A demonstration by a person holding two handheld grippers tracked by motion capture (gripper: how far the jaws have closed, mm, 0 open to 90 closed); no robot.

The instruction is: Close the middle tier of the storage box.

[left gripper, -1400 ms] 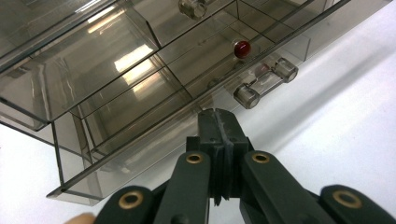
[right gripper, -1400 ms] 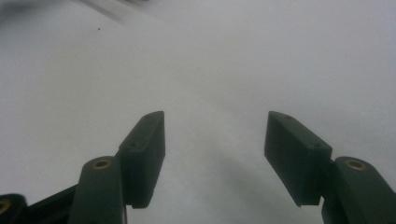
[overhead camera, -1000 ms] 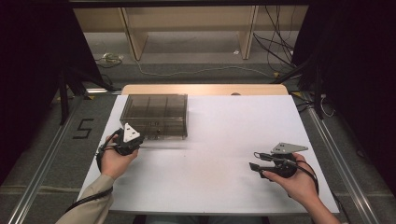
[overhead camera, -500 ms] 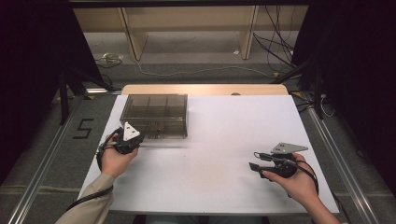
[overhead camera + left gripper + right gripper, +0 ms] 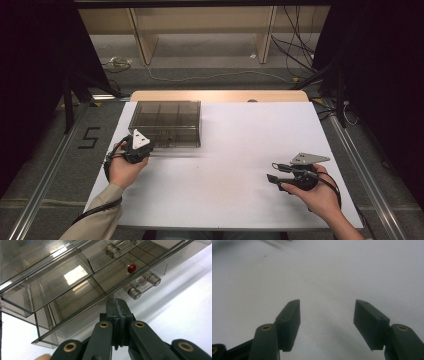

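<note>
High view puts your left claw [image 5: 141,151] at the lower left corner of the smoky transparent compartment box [image 5: 170,122], which sits in the upper left of the white worktop [image 5: 235,165], its back edge near the worktop's far edge. In the left gripper view the jaws are pressed together with nothing between them, their tip [image 5: 117,305] resting right at the box's front rim, just below and left of a clear latch [image 5: 144,285]; whether the tip touches the plastic I cannot tell. A small red bead [image 5: 131,268] lies in one compartment, upper right of centre in that frame.

The step in hand looks like working the lid or latch at that front edge. Keep the closed tip low and square to the rim, so that it catches under the lip rather than skating off the slick plastic. Push gently: the box is light and will likely slide up the frame. Your right claw [image 5: 276,173] hovers at lower right, jaws apart and empty over bare worktop; consider bringing it across to steady the box's far side.
</note>
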